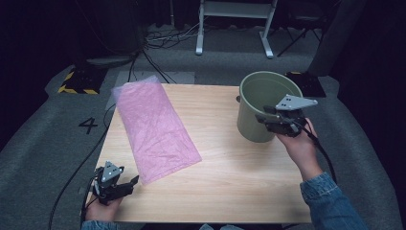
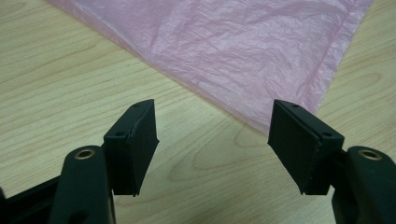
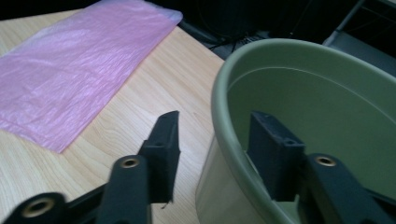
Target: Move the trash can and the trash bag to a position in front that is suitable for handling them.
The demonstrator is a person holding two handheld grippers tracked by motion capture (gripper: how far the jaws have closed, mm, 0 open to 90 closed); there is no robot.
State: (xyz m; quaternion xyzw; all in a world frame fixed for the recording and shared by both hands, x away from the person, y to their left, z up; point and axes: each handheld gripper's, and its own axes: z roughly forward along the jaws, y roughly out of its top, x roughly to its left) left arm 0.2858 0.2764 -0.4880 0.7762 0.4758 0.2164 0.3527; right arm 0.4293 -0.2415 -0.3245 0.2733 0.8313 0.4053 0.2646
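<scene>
A wooden table [image 1: 230,182] is seen. A pink bag [image 1: 155,127] is laid flat on its left side. A green bucket [image 1: 263,103] is stood at the right. Its rim is straddled by the right gripper [image 3: 212,140], not yet squeezed. The left gripper [image 2: 212,140] is held open just before the bag's corner. Nothing is lifted yet; the bag is still to be put in.

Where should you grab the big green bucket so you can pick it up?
Grip the round green plastic bucket by its thin upright rim, coming from above on the near side: one jaw inside, one outside. The right gripper already straddles it that way. The open top leaves room for the inner jaw.
</scene>
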